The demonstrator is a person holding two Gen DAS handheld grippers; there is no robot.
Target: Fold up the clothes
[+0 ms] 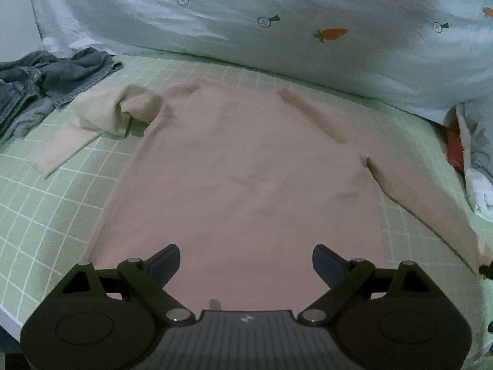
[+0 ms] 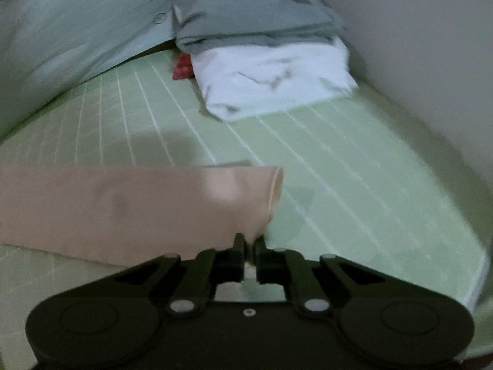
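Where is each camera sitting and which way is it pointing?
Left wrist: on the left tool, looking forward over the pink top spread on the green sheet; jaws open above its hem.
Right wrist: on the right tool, looking along the sheet toward a white and grey folded pile; jaws shut on the sleeve cuff.
Shared: the pink top, green sheet and pale duvet.

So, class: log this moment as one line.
left gripper: open over pink top | right gripper: shut on sleeve | bed sheet
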